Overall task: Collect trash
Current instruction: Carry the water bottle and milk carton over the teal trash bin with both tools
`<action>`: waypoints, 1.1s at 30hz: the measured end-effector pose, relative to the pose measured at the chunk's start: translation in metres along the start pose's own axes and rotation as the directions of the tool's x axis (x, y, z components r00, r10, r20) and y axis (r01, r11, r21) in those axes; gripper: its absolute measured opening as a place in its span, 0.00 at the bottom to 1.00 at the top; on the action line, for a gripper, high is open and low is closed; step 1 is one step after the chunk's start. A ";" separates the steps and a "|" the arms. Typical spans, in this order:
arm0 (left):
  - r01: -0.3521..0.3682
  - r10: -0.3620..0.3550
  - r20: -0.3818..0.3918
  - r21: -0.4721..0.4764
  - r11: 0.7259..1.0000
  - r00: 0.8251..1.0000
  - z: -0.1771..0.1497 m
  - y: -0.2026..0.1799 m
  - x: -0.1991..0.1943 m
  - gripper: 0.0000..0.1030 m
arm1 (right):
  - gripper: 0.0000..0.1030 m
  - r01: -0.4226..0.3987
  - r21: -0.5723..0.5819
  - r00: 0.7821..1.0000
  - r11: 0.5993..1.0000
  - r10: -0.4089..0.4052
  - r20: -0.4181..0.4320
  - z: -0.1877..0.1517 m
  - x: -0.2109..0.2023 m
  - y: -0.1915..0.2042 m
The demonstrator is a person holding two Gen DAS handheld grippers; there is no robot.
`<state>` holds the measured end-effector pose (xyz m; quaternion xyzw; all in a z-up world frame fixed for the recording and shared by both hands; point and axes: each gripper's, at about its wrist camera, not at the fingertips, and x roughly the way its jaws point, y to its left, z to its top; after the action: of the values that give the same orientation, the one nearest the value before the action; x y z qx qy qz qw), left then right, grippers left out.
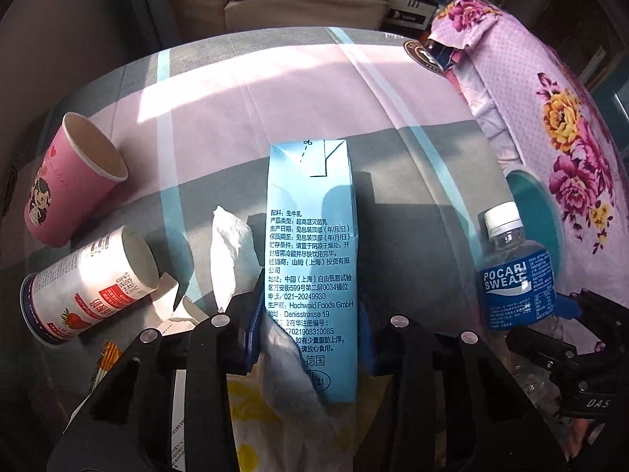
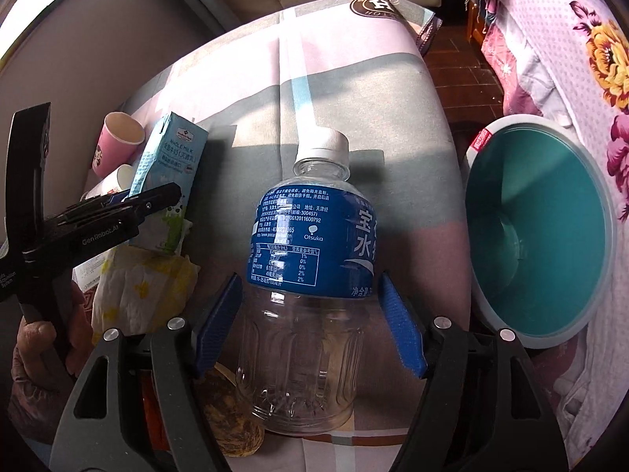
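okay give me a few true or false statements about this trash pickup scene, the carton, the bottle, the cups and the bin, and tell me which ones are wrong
1. The left gripper has the blue milk carton between its fingers. True.
2. The bottle between the right gripper's fingers has no cap. False: a white cap is on it.
3. The pink cup stands upright. False: it lies on its side.
4. The teal bin holds no trash. True.
5. The bottle is full. False: it looks empty.

Hard sunlight, deep shadows, fisheye warp
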<state>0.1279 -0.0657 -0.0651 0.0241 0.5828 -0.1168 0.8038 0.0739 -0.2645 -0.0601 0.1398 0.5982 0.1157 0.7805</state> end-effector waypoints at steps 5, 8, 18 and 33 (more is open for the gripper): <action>0.015 -0.016 -0.022 -0.026 1.000 1.000 -0.002 0.006 0.007 0.40 | 0.66 -0.013 0.021 1.000 1.000 0.013 -0.006 0.006 0.012 -0.001; 0.003 -0.003 0.002 -0.027 1.000 1.000 -0.002 0.004 -0.002 0.38 | 0.61 -0.026 0.016 0.999 1.000 0.026 0.028 0.003 0.013 -0.001; 0.059 -0.056 0.148 -0.021 0.998 0.987 -0.004 -0.006 -0.071 0.37 | 0.61 -0.101 0.079 0.985 0.992 0.088 0.149 -0.006 -0.029 -0.014; 0.120 -0.118 -0.024 0.159 0.980 0.993 -0.036 -0.061 -0.021 0.45 | 0.61 -0.085 0.107 0.983 0.991 0.066 0.171 -0.033 -0.046 -0.036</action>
<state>0.0753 -0.1158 -0.0502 0.0544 0.5777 -0.2111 0.7866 0.0301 -0.3118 -0.0395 0.2157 0.5305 0.0990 0.8137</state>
